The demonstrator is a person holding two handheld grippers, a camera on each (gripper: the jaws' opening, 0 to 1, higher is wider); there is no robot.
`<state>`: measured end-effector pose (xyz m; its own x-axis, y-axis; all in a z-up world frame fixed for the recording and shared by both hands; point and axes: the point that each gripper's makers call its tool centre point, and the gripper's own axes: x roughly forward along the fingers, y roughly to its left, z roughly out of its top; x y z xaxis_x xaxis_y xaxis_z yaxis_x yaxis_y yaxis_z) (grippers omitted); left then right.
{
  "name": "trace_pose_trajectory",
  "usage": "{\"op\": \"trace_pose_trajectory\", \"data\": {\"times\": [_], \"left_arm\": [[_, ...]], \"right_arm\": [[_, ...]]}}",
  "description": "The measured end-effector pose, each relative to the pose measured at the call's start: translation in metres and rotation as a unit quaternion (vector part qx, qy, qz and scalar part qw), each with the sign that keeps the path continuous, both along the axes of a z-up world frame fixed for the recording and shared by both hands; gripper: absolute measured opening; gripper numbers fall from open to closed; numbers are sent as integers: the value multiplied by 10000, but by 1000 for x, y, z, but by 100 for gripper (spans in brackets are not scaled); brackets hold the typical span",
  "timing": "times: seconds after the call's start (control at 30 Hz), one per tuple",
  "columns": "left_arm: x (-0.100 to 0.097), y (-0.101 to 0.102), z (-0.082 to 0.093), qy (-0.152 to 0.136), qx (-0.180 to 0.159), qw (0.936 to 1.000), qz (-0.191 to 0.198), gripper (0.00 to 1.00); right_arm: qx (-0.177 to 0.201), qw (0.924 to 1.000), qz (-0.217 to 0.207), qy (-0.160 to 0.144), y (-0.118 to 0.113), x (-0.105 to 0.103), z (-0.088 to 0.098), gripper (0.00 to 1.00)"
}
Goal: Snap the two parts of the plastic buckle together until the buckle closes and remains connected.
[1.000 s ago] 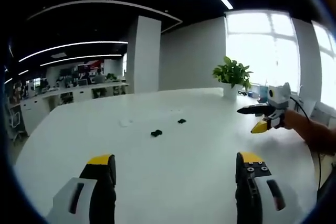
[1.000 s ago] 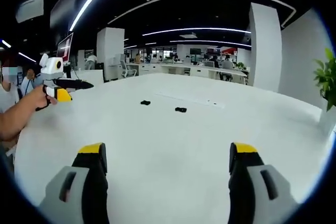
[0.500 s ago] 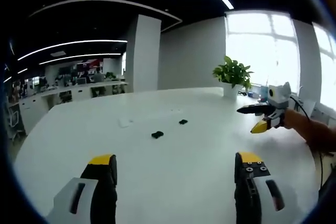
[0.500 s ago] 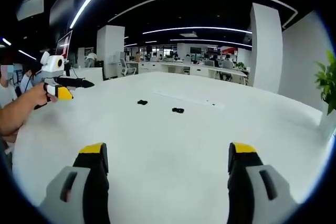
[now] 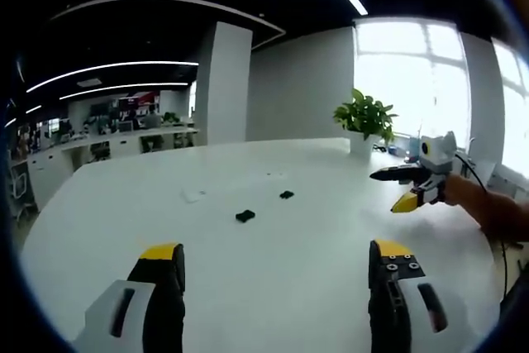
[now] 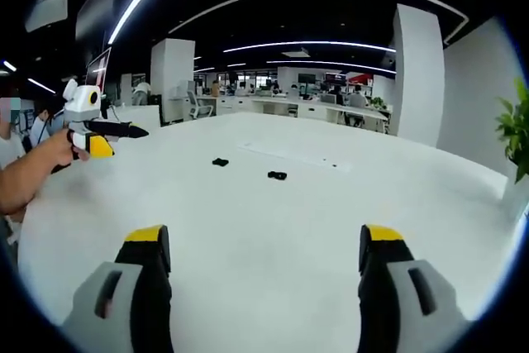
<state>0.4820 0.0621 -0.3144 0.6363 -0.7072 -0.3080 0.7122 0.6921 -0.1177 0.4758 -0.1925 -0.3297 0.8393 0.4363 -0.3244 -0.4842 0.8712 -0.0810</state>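
Left gripper view: two buckle parts [image 5: 245, 216] [image 5: 286, 195] are lying apart, far out on the white desk [image 5: 273, 270]. Both tools [image 5: 277, 264] [image 6: 266, 248] are being held spread, empty. Light, stiff plastic is judged; each body's sides should be gripped.

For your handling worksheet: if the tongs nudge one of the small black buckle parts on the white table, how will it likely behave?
The nearer buckle part looks tiny and low, so probably light and unlikely to tip. The white table looks smooth, so a nudge would likely make it slide or spin. Being plastic, it is probably stiff.
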Motion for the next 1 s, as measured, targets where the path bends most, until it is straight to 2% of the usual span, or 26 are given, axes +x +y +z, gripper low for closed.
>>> {"op": "trace_pose_trajectory", "data": {"times": [0.4,1.0], "left_arm": [[8,4,4,24,-11,10000,51,94],[25,0,-5,197,72,9998,53,95]], "right_arm": [[3,10000,26,24,4,8,-3,94],[-2,9999,19,100,7,21,-6,96]]}}
